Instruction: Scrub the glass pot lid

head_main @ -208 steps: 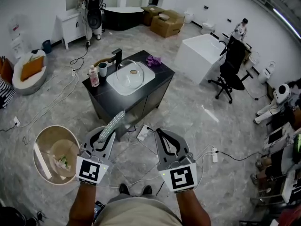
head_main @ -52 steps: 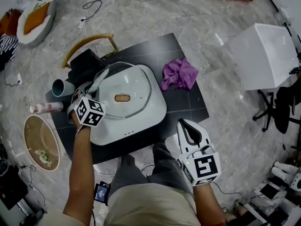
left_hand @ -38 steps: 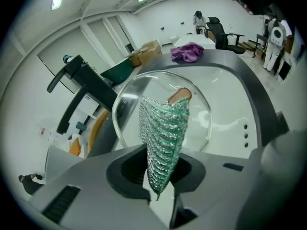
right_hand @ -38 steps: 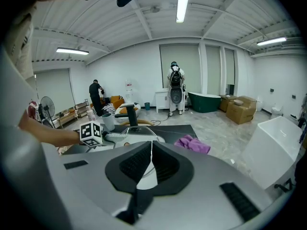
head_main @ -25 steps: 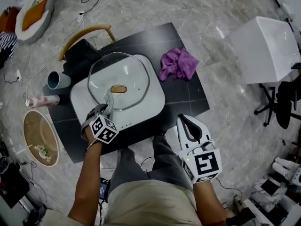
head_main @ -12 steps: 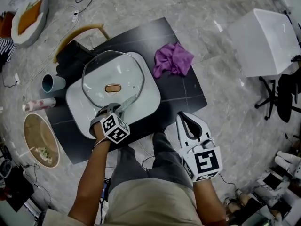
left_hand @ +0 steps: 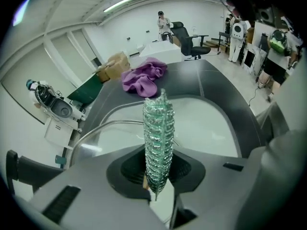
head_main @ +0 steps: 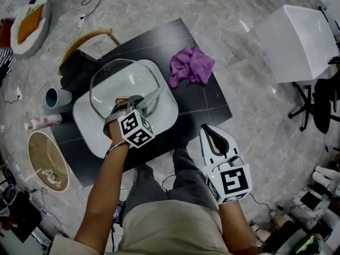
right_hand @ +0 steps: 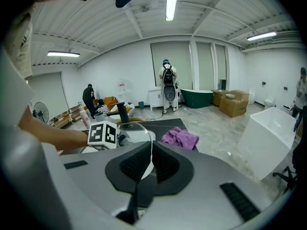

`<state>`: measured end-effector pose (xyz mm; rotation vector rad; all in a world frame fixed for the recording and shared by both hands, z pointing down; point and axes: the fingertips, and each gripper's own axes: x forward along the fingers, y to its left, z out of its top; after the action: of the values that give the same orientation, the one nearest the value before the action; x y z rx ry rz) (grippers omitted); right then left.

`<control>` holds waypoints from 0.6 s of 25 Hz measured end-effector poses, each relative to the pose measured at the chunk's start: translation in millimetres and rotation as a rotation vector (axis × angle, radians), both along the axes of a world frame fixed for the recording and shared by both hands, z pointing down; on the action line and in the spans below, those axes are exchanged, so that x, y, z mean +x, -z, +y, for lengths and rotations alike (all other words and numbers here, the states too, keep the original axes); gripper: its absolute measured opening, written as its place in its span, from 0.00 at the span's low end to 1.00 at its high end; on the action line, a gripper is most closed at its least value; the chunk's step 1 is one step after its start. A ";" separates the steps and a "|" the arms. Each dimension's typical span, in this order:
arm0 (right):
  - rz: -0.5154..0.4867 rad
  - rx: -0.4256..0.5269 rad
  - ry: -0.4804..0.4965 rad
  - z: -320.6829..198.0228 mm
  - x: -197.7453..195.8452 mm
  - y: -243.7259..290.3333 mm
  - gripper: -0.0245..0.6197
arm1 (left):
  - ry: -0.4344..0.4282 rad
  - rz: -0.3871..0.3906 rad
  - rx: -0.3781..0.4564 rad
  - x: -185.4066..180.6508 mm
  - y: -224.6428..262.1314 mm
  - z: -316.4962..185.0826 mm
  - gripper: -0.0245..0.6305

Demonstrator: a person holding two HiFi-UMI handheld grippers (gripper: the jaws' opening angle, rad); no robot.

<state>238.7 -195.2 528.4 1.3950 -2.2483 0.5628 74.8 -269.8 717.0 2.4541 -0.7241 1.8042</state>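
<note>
**Item 1.** Clear, round-cornered glass pot lid with a thin metal rim. It lies flat over the white rounded-square basin, towards the basin's far left. Its tan knob is mostly hidden beneath the left tool. In the left gripper view only the curved rim shows.

**Item 2.** White basin, set into a black rectangular countertop. It also shows in the left gripper view.

**Item 3.** Left gripper, grey, with a black-and-white marker cube. It reaches over the lid's near right part. In its own view the left gripper has its jaws clamped on a glittery silver-green ribbed scouring pad, held edge-on and pointing away from the camera. In the head view the scouring pad extends past the jaws over the lid's right side. Whether the pad touches the glass cannot be told.

**Item 4.** Right gripper, grey, with a marker cube. It is held low beside the person's leg, off the counter's near right corner and well apart from the lid. In its own view the right gripper has its jaws pressed together with nothing between them.

**Item 5.** Crumpled purple cloth on the countertop, just beside the basin's far right corner. It also shows in the left gripper view and the right gripper view.

**Item 6.** Grey-blue cup at the counter's left edge.

**Item 7.** Round wooden tub on the marble floor, left of the counter.

**Item 8.** White box-shaped tub on the floor, far right.
</note>
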 end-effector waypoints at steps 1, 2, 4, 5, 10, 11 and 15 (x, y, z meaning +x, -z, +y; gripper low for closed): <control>0.000 0.001 -0.001 -0.8 0.2 0.7 0.08 | 0.005 -0.001 0.009 -2.0 3.5 -7.3 0.17; 0.000 0.002 -0.001 -1.4 0.2 1.5 0.08 | 0.015 -0.003 0.017 -6.4 6.8 -14.8 0.17; -0.001 0.005 0.001 -2.2 -0.8 3.4 0.08 | 0.053 -0.003 0.031 -22.9 14.3 -29.9 0.17; -0.001 0.006 0.003 -2.2 -2.0 4.4 0.08 | 0.078 -0.001 0.039 -34.3 18.9 -37.0 0.17; -0.004 0.009 0.016 -3.1 -10.7 7.6 0.08 | 0.178 -0.018 0.062 -95.4 32.9 -55.9 0.17; -0.006 0.012 0.019 -4.3 -12.7 8.4 0.08 | 0.189 -0.024 0.062 -104.6 32.9 -57.2 0.17; -0.007 0.020 0.031 -6.0 -23.4 10.9 0.08 | 0.217 -0.026 0.059 -130.2 31.3 -53.2 0.17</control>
<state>215.2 -201.2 517.5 1.3679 -2.2828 0.5365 -55.5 -323.0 685.7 2.2850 -1.0151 1.7613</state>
